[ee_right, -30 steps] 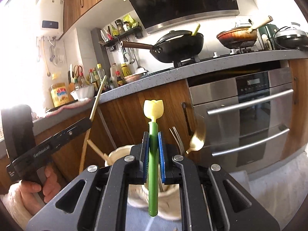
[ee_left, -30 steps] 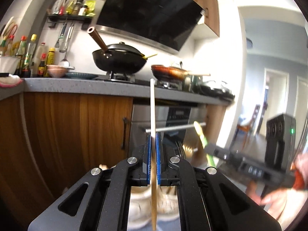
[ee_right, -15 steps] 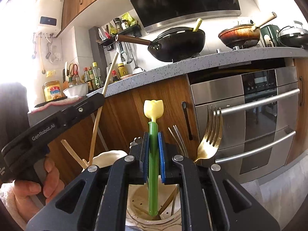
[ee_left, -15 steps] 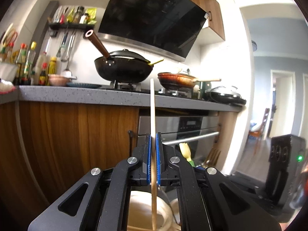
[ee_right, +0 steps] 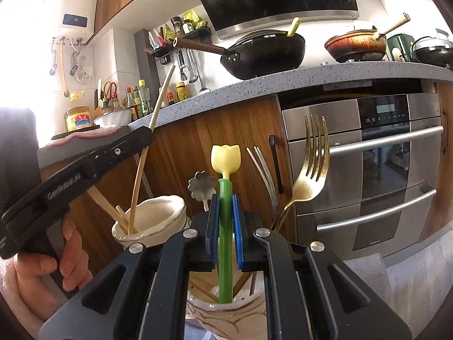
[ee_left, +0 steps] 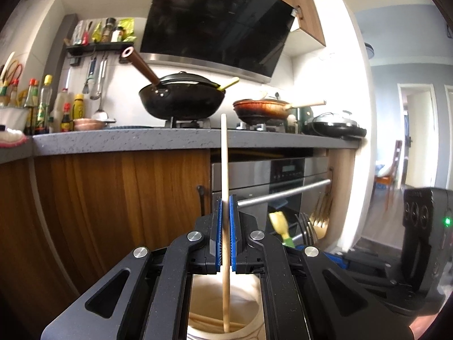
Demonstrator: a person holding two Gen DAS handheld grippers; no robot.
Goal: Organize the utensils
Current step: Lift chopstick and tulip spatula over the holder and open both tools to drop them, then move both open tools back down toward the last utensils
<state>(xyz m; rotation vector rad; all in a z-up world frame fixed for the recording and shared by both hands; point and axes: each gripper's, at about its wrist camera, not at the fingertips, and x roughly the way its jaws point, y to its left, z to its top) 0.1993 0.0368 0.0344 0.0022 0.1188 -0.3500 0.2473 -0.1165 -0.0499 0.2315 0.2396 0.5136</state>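
Stood in a kitchen with wood-fronted cabinets (ee_left: 113,212) under a speckled grey countertop (ee_left: 141,140). Carried a black wok (ee_left: 181,99) and a rust-coloured pan (ee_left: 263,109) on the hob, below a slanted black extractor hood (ee_left: 218,25). Held sauce bottles (ee_left: 45,104) at the counter's left end, with hanging tools and a spice shelf (ee_left: 96,46) on the white wall behind. Showed a steel built-in oven (ee_right: 365,175) under the counter, a white water heater (ee_right: 76,11) high on the wall, and a doorway (ee_left: 416,136) off to the right.

Clamped a wooden chopstick (ee_left: 225,198) upright in the left gripper (ee_left: 225,235), pads shut on it, lower end down inside a cream ceramic holder (ee_right: 153,218). Gripped a green-stemmed utensil with a yellow tulip top (ee_right: 225,226) in the right gripper (ee_right: 225,232), pads pressed to the stem, tip standing in a second cream holder (ee_right: 226,314) just beside the first. Kept a gold fork (ee_right: 308,170), steel forks (ee_right: 266,175) and a flower-ended piece (ee_right: 202,185) in that same holder.
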